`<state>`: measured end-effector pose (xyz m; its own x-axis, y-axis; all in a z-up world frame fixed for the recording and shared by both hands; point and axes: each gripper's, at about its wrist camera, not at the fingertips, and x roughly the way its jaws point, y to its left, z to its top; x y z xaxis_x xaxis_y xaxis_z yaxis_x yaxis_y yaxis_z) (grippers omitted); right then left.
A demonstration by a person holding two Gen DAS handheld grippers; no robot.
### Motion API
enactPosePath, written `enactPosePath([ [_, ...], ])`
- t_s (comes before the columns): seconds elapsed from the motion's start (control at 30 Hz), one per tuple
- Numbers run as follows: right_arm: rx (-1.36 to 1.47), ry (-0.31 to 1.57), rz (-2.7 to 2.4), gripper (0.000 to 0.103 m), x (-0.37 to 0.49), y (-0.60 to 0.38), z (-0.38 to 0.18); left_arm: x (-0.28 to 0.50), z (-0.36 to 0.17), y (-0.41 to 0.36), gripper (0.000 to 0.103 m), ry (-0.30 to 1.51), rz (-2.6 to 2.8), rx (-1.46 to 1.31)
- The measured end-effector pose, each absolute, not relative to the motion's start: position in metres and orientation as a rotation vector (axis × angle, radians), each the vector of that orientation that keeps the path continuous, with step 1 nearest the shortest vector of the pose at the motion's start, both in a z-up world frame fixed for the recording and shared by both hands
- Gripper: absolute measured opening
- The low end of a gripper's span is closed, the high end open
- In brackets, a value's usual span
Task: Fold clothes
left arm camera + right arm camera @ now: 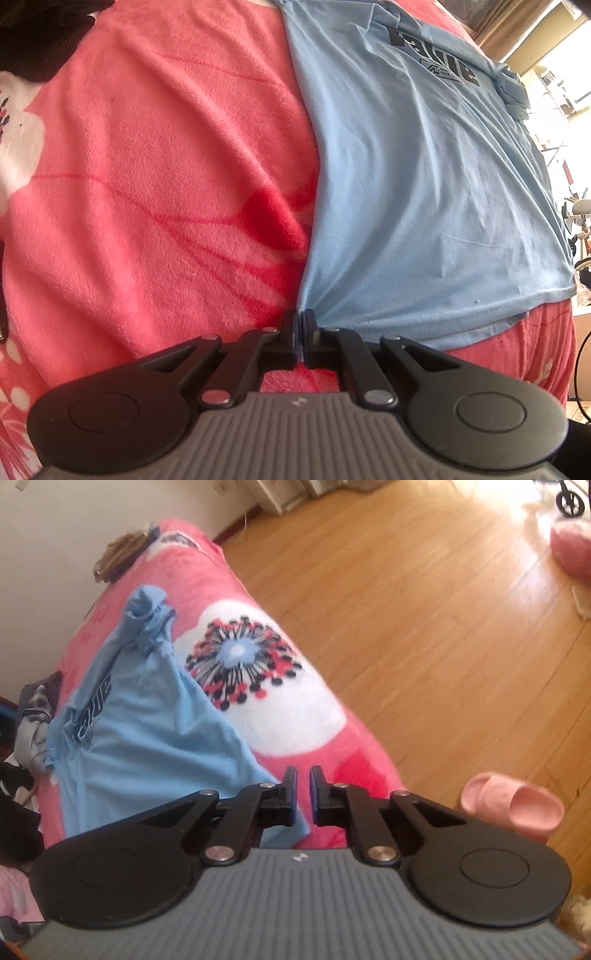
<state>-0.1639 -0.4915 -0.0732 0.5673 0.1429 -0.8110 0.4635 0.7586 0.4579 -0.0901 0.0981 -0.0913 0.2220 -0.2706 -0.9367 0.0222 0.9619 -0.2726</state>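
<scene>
Left gripper (300, 322) pinching the blue shirt (424, 184) corner, right gripper (303, 775) a little open, holding nothing, pink blanket (147, 166) underneath

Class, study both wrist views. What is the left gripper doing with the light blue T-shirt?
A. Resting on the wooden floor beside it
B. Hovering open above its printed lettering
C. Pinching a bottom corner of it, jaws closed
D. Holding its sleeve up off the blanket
C: in the left wrist view the left gripper has its jaws closed on a bottom corner of the light blue T-shirt, with creases fanning out from the pinch.
</scene>
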Motion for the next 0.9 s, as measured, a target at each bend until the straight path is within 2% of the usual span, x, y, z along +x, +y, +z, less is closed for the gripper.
enactPosePath([
  [0.07,0.671,0.932,-0.100,0.008,-0.167,-0.480,-0.064,-0.091,-0.091,0.099,0.003,1.337,-0.203,-0.220],
  [0.2,0.612,1.029,0.164,0.008,-0.166,-0.437,-0.060,-0.093,-0.091,0.099,0.003,1.340,-0.203,-0.221],
  [0.43,1.046,1.118,0.083,0.015,-0.173,-0.438,-0.113,-0.092,-0.090,0.098,0.004,1.340,-0.199,-0.239],
  [0.57,1.155,1.137,0.043,0.015,-0.181,-0.442,-0.124,-0.096,-0.090,0.105,0.004,1.338,-0.202,-0.241],
  [0.7,1.225,1.097,0.005,0.024,-0.188,-0.445,-0.131,-0.098,-0.089,0.107,0.004,1.338,-0.201,-0.245],
  [0.8,1.287,1.049,-0.008,0.024,-0.191,-0.447,-0.136,-0.100,-0.089,0.108,0.004,1.336,-0.201,-0.246],
  [0.9,1.280,1.001,-0.012,0.005,-0.196,-0.447,-0.128,-0.103,-0.088,0.110,0.004,1.333,-0.198,-0.247],
])
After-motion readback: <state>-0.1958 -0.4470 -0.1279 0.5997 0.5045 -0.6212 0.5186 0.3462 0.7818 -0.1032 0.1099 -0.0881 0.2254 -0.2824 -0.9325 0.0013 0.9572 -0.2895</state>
